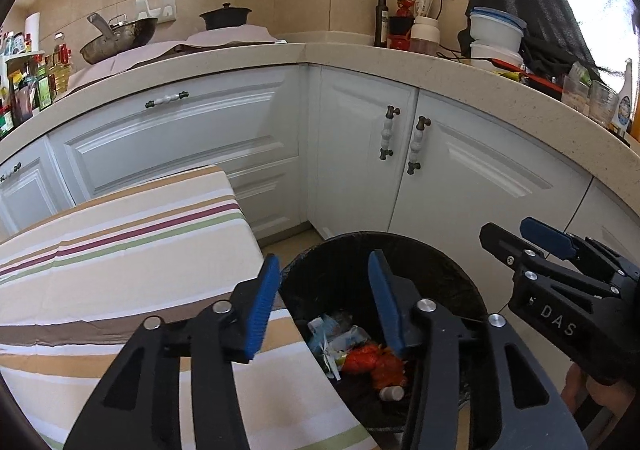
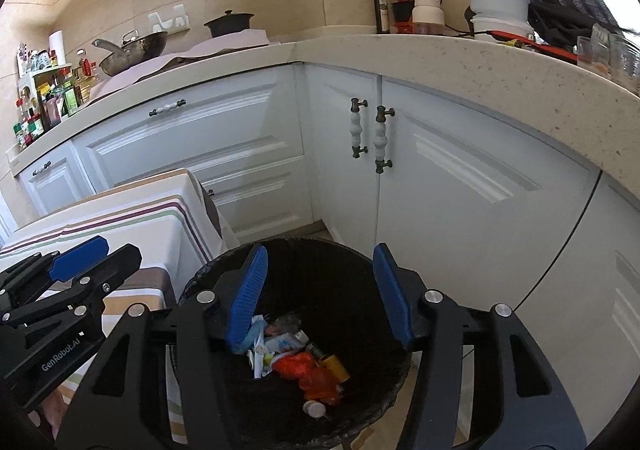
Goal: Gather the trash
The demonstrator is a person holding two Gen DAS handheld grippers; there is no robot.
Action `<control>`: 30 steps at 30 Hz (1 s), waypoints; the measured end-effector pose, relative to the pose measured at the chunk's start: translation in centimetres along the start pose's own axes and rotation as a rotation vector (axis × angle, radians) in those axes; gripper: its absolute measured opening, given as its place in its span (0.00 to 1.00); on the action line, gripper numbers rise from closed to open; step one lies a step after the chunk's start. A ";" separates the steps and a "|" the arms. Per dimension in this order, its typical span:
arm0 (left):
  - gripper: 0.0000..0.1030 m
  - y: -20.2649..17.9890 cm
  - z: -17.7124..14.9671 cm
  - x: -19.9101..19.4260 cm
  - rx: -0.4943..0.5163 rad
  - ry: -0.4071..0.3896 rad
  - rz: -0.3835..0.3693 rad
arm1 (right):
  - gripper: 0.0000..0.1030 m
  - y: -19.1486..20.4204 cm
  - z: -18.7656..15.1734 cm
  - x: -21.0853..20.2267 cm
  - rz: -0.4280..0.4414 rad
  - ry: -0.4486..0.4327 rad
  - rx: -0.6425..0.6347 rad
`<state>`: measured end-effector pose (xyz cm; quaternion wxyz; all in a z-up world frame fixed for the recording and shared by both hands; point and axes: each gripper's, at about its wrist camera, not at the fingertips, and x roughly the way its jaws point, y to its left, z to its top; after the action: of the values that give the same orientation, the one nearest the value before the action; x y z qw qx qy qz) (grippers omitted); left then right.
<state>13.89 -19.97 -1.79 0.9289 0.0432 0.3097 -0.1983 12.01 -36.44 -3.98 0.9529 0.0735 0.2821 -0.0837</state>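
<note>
A black-lined trash bin (image 1: 440, 266) (image 2: 288, 262) stands on the floor beside the striped table. Inside lie an orange wrapper (image 1: 370, 364) (image 2: 308, 372), pale paper scraps (image 2: 276, 346), a small white bottle (image 2: 314, 408) and a yellow tube (image 2: 336, 366). My left gripper (image 1: 326, 302) is open and empty over the bin's left rim. My right gripper (image 2: 316, 298) is open and empty above the bin's mouth. The right gripper also shows in the left wrist view (image 1: 520, 240), and the left gripper in the right wrist view (image 2: 104, 254).
A table with a striped cloth (image 1: 120, 250) (image 2: 120, 226) stands left of the bin. White cabinets (image 1: 460, 177) and a stone counter (image 1: 480, 85) curve behind it, with a wok (image 1: 120, 37), a pot (image 1: 226, 15), bottles and stacked white containers (image 1: 496, 33) on it.
</note>
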 end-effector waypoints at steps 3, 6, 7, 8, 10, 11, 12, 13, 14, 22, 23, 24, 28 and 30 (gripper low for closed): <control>0.52 -0.1 0.0 -0.3 0.002 -0.013 0.007 | 0.52 -0.2 -0.1 -0.2 -0.005 -0.002 0.008; 0.56 -0.2 0.2 -0.5 0.003 -0.023 0.011 | 0.54 -0.3 -0.1 -0.6 -0.011 -0.004 0.009; 0.59 -0.1 0.2 -0.7 0.001 -0.026 0.011 | 0.55 -0.3 -0.1 -0.6 -0.013 -0.005 0.008; 0.60 -0.1 0.2 -0.8 -0.002 -0.030 0.011 | 0.56 -0.2 -0.1 -0.8 -0.015 -0.008 0.008; 0.61 0.0 0.3 -1.2 -0.004 -0.040 0.010 | 0.58 -0.2 -0.1 -1.2 -0.018 -0.015 0.006; 0.62 0.0 0.4 -1.3 -0.004 -0.042 0.011 | 0.58 -0.2 -0.1 -1.4 -0.019 -0.017 0.005; 0.63 0.0 0.4 -1.4 -0.002 -0.045 0.011 | 0.58 -0.1 -0.1 -1.6 -0.019 -0.019 0.004; 0.64 0.0 0.4 -1.7 0.000 -0.049 0.014 | 0.59 -0.1 -0.1 -1.7 -0.019 -0.020 0.003; 0.66 0.0 0.4 -1.9 0.001 -0.054 0.016 | 0.59 0.0 -0.2 -1.9 -0.019 -0.021 0.003; 0.73 0.4 0.2 -4.2 -0.008 -0.093 0.024 | 0.66 0.6 -0.4 -3.7 -0.022 -0.030 -0.006; 0.74 0.5 0.2 -4.6 -0.010 -0.098 0.025 | 0.68 0.7 -0.4 -4.1 -0.022 -0.034 -0.006; 0.74 0.6 0.2 -4.9 -0.011 -0.103 0.026 | 0.70 0.8 -0.5 -4.4 -0.023 -0.040 -0.005; 0.76 0.8 0.0 -6.4 -0.012 -0.122 0.033 | 0.74 1.2 -0.4 -6.0 -0.027 -0.064 -0.010; 0.78 0.9 -0.2 -7.0 -0.014 -0.131 0.034 | 0.76 1.5 -0.5 -7.0 -0.030 -0.082 -0.016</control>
<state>9.02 -16.70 2.22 0.9507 0.0290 0.2490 -0.1827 6.24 -34.02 -0.36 0.9628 0.0583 0.2446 -0.0988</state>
